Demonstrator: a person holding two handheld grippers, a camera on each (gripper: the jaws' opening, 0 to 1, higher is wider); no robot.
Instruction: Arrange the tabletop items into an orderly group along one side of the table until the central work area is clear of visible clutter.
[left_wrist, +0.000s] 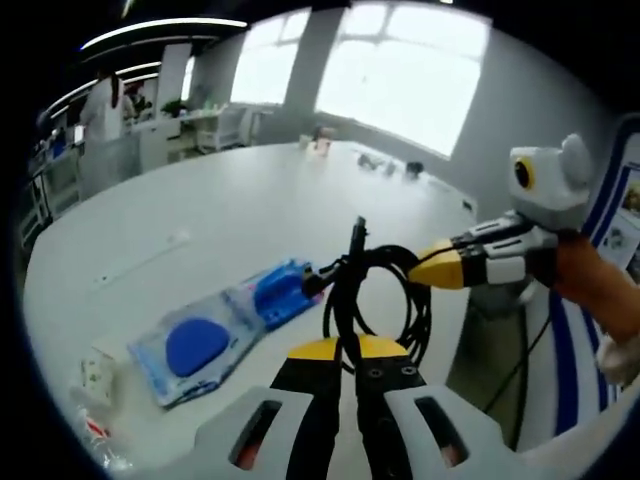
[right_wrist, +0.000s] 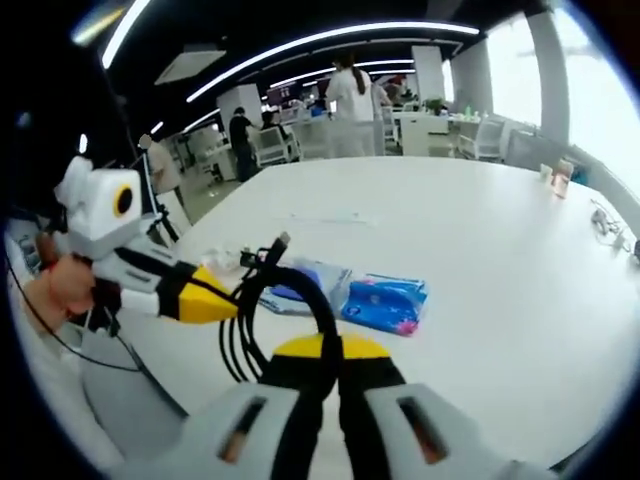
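Two black jaws with yellow tips rise from the bottom of the left gripper view, and they belong to the left gripper (left_wrist: 347, 350). They are pressed together on a coiled black cable (left_wrist: 375, 290), which hangs in loops just above them in the middle of the frame, with one stiff end poking straight up. From the right of that frame comes the right gripper (left_wrist: 440, 268), white and black with a yellow tip, held by a person's hand (left_wrist: 590, 280), and its tip touches the same cable loops. Left of the cable, on the big round white table (left_wrist: 230, 200), lies a flat blue plastic packet (left_wrist: 225, 330) with a dark blue round shape on it. More small clear wrapped things (left_wrist: 95, 400) sit at the lower left, too blurry to name. Far away, near the top middle, a few tiny items (left_wrist: 385, 163) sit by the bright windows. Looking at the right gripper view, the right gripper (right_wrist: 330, 352) at the bottom also has its yellow-tipped jaws shut tight on the black cable (right_wrist: 275, 310), which loops up to the left of centre. The left gripper (right_wrist: 205, 297) reaches in from the left and meets the cable too. Behind the cable, near the middle, lies a bright blue packet with pink marks (right_wrist: 385, 303), and just left of it a paler blue packet (right_wrist: 305, 285). People stand far back at the top.
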